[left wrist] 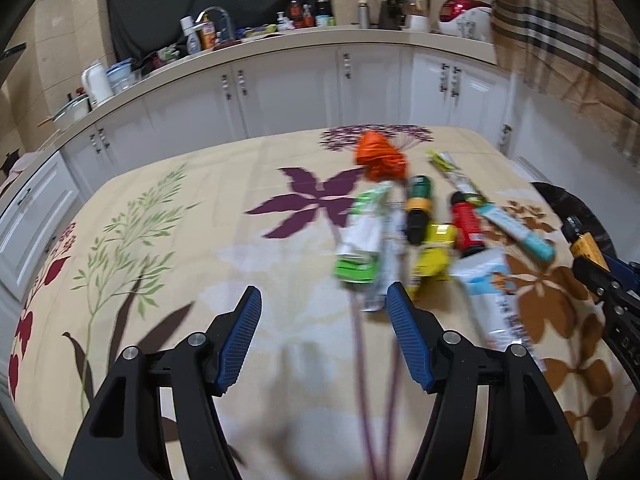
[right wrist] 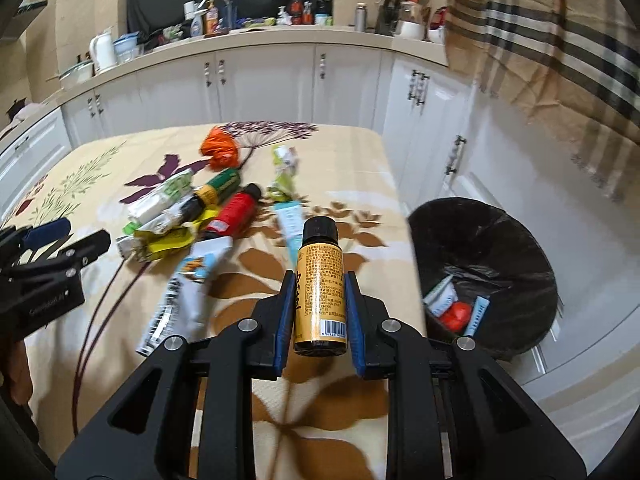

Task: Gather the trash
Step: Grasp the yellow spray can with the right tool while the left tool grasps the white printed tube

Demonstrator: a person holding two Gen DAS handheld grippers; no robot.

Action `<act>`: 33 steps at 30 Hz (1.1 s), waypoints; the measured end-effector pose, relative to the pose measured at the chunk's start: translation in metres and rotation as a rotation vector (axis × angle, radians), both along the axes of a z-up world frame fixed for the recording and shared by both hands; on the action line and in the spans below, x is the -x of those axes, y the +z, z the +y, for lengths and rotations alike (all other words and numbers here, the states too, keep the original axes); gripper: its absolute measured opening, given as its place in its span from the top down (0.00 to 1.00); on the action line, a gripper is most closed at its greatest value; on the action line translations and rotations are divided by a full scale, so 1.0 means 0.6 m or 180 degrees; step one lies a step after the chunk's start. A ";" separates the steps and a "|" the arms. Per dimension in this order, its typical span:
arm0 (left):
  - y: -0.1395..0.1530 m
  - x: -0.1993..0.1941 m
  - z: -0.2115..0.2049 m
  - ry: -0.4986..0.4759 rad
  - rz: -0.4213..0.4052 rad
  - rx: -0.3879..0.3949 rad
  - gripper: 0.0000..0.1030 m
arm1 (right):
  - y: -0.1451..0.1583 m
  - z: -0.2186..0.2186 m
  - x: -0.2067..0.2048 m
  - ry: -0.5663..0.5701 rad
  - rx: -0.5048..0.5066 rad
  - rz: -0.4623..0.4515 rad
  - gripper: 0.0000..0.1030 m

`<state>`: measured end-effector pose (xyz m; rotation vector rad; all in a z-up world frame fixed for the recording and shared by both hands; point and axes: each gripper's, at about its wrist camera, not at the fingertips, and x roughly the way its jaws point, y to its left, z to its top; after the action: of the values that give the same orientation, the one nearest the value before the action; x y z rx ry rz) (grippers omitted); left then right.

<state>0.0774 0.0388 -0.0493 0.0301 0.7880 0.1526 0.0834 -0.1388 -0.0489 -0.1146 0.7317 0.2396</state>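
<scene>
Right hand-held gripper (right wrist: 320, 300) pinches the small yellow bottle (right wrist: 320, 280) mid-body — rigid, light, likely slick; left hand-held gripper (left wrist: 324, 312) spread, empty.

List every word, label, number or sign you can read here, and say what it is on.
No text here reads with certainty.
Yellow bottle in the right gripper: dense print and a barcode with digits, too small to read.
Left gripper: pale lettering on its body, too blurred.
White wrapper on the table: large characters, smeared by motion.
Counter bottles: labels too small.
</scene>
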 end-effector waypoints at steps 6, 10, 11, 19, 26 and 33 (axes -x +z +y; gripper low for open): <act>0.005 0.000 -0.060 -0.0181 0.0001 0.0068 0.32 | -0.003 -0.051 0.000 -0.0153 -0.0078 -0.0024 0.78; 0.007 -0.001 -0.096 -0.0303 -0.0017 0.0053 0.30 | -0.008 -0.084 0.000 -0.0248 -0.0139 -0.0023 0.78; 0.004 -0.003 -0.107 -0.0346 -0.0007 0.0035 0.30 | -0.010 -0.090 0.001 -0.0268 -0.0156 -0.0020 0.78; -0.029 -0.009 -0.142 -0.0519 0.0091 -0.0078 0.49 | -0.019 -0.111 -0.002 -0.0314 -0.0240 0.0011 0.78; -0.040 -0.004 -0.151 -0.0656 0.0170 -0.0042 0.70 | -0.020 -0.111 -0.004 -0.0304 -0.0238 0.0002 0.78; -0.026 0.009 -0.147 -0.0697 0.0059 0.0015 0.75 | -0.018 -0.110 -0.003 -0.0308 -0.0240 -0.0016 0.78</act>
<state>0.0720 -0.0493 -0.0649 0.1130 0.7979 -0.0570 0.0849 -0.2050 -0.0595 -0.0081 0.7203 0.1743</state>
